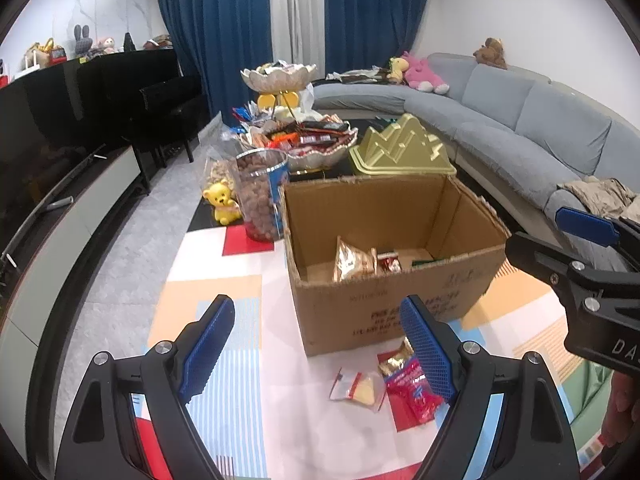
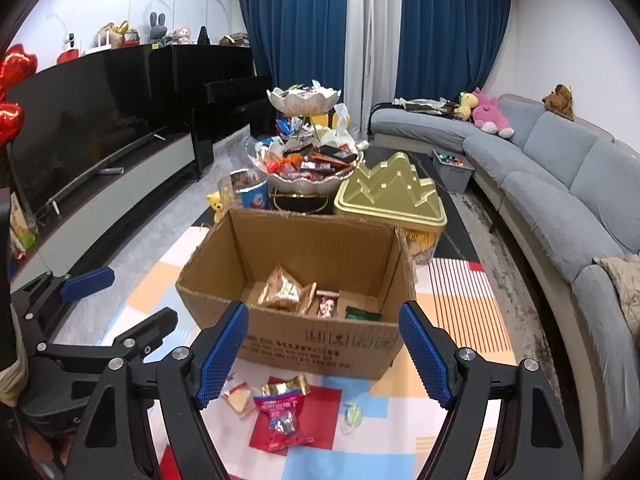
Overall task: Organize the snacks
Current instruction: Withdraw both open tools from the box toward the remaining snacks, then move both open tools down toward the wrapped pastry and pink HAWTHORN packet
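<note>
Both grippers hover low over the patterned mat [image 2: 452, 292], and nothing is held. In the left wrist view, the left gripper [image 1: 324, 344] fills the bottom of the frame, jaws spread wide with only mat between the blue pads. The right gripper [image 2: 324, 354] matches it in its own view, jaws spread and empty, framing the front wall of the cardboard box [image 2: 320, 344].

That box sits at centre frame in both views, open at the top. Inside, a gold foil packet [image 2: 282, 290] leans toward the left of the floor, a small red packet [image 2: 327, 306] lies beside it, and a dark green one [image 2: 362, 314] lies to the right.

Loose snacks lie on the mat in front of the box, toward the bottom of the frame. A red packet with a gold top [image 2: 282, 416] lies just below centre in the right wrist view. Left of it is a small clear packet with a yellow piece inside [image 2: 238, 396], and to the right a pale round wrapped sweet [image 2: 353, 416], apart from the others. In the left wrist view the red packet [image 1: 408, 388] lies partly behind the right-hand blue pad.

Behind the box, upper centre, stand a tiered bowl heaped with snacks [image 2: 310, 172], a gold mountain-shaped lid [image 2: 394, 194], a clear tub of nuts [image 1: 262, 196] and a yellow bear figure [image 1: 220, 202].
</note>
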